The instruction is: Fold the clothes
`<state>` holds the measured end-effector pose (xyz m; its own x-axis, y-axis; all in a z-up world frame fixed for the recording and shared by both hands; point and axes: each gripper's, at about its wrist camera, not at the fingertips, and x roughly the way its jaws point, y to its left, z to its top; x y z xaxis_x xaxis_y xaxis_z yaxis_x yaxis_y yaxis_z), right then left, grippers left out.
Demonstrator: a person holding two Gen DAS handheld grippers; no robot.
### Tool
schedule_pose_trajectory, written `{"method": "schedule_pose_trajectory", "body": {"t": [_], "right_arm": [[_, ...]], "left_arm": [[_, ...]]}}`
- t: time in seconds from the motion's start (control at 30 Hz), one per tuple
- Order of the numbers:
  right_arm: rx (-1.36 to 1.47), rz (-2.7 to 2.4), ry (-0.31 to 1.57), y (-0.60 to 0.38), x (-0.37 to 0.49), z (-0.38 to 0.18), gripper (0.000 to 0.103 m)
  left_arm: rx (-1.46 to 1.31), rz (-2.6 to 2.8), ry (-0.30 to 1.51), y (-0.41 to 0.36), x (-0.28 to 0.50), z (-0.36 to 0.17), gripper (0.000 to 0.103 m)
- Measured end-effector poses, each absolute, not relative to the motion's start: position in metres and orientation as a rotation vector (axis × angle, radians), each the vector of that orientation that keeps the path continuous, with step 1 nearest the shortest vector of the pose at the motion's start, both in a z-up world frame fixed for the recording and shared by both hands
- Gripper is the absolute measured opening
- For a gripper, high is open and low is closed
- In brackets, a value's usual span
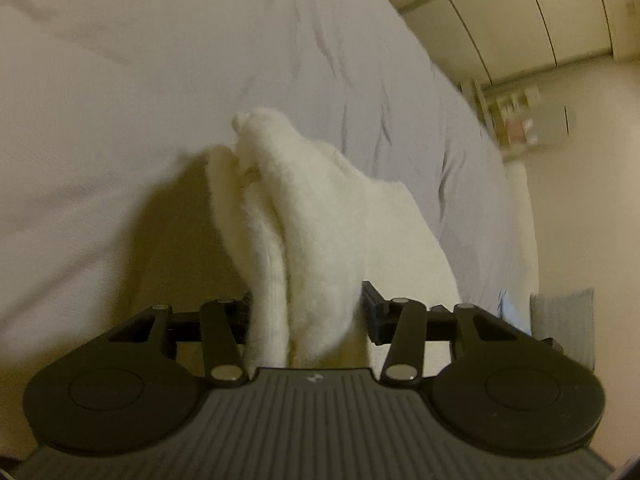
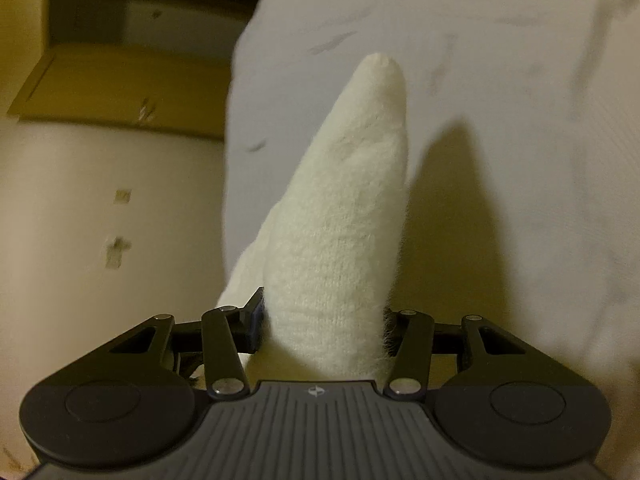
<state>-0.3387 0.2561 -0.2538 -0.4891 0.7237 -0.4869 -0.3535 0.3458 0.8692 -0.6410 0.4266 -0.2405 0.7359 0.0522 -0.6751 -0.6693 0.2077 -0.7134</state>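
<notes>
A fluffy white knit garment (image 1: 304, 208) hangs bunched in folds over the bed, and its shadow falls on the pale grey sheet (image 1: 120, 80). My left gripper (image 1: 308, 308) is shut on the lower end of it, with cloth filling the space between the jaws. In the right wrist view another part of the white garment (image 2: 352, 200) rises as a narrow tapering cone, like a sleeve. My right gripper (image 2: 324, 318) is shut on its wide end. The fingertips of both grippers are mostly hidden by the cloth.
The bed (image 2: 520, 80) fills most of both views. Tall pale closet doors (image 1: 520, 8), a small shelf (image 1: 516, 120) and a grey rug (image 1: 564, 320) lie beyond its right edge. A brown box-like piece (image 2: 120, 80) and pale floor (image 2: 100, 200) are off its left side.
</notes>
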Motion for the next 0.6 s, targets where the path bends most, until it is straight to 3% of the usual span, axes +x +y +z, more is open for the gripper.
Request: {"method": "schedule_pose_trajectory", "body": {"t": [0.23,0.6], "right_arm": [[0.323,1.479,1.574,0.352,-0.399,-0.219,0.049],[0.451,1.505,1.446,0.542,-0.542,-0.242,0.049]], "left_arm": [[-1.235,0.641,0.482,0.479,-0.724,-0.198,0.043],[-1.088,0.682,0.488,0.67,-0.858,-0.181,0.043]]}}
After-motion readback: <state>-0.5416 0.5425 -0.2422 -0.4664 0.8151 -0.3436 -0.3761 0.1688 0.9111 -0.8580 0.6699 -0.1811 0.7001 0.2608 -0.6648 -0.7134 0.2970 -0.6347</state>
